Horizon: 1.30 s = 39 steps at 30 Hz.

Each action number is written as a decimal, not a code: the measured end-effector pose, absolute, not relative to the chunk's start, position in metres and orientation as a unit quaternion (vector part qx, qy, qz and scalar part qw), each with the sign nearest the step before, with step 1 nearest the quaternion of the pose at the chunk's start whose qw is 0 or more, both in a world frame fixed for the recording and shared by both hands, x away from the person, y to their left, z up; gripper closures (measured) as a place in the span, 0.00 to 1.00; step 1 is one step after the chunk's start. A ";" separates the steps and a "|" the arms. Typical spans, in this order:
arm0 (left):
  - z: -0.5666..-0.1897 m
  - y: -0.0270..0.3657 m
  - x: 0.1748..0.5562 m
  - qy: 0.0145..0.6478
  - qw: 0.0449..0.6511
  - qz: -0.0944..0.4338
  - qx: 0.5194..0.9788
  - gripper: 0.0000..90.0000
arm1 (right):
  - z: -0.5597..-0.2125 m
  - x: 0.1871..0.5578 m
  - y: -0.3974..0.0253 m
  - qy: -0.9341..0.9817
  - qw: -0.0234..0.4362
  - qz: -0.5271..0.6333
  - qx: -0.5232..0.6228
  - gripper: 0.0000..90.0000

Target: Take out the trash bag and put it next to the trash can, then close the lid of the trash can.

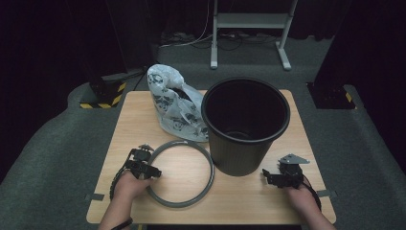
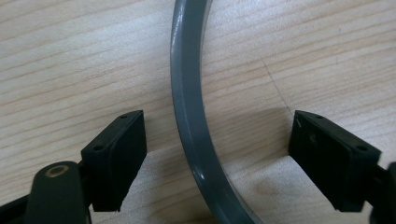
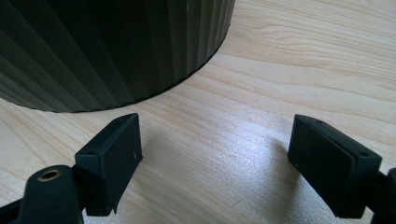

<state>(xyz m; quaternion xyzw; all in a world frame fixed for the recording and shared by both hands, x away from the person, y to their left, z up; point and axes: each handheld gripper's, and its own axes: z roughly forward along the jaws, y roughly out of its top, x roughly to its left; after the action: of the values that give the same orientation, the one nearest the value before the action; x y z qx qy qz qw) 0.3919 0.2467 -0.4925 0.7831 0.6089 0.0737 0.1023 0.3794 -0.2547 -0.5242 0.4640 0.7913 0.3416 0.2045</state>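
A grey plastic ring (image 1: 181, 173) lies flat on the wooden table (image 1: 139, 120), left of a black ribbed bin (image 1: 245, 125). My left gripper (image 1: 152, 170) sits over the ring's left edge, open. In the left gripper view the ring's band (image 2: 189, 116) runs between the two jaws without touching either pad. My right gripper (image 1: 268, 177) rests on the table by the bin's front right, open, with bare wood between its jaws (image 3: 215, 158). The bin's ribbed wall (image 3: 112, 46) stands just beyond them.
A crumpled white plastic bag with dark print (image 1: 174, 103) leans against the bin's left side at the back of the table. A metal stand (image 1: 249, 28) and cables are on the floor behind. Dark carpet surrounds the table.
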 end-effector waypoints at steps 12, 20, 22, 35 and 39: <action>-0.488 0.248 0.423 0.625 0.018 0.003 0.781 0.31 | -0.524 0.380 -0.255 0.792 0.205 0.341 0.462 0.19; -0.486 0.252 0.427 0.655 -0.003 -0.013 0.756 0.43 | -0.524 0.380 -0.255 0.793 0.206 0.342 0.461 0.19; -0.485 0.254 0.426 0.647 -0.016 -0.016 0.763 0.48 | -0.524 0.380 -0.255 0.793 0.206 0.342 0.460 0.19; -0.484 0.256 0.424 0.667 -0.014 -0.015 0.745 0.52 | -0.524 0.380 -0.255 0.794 0.206 0.341 0.458 0.19; -0.483 0.256 0.423 0.662 -0.008 -0.009 0.749 0.61 | -0.524 0.381 -0.255 0.795 0.206 0.342 0.456 0.19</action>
<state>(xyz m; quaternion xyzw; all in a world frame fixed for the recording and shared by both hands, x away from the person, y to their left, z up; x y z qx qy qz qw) 0.4232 0.2559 -0.4832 0.7490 0.6625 -0.0093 -0.0084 0.3805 -0.2546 -0.5243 0.4564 0.7953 0.3419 0.2057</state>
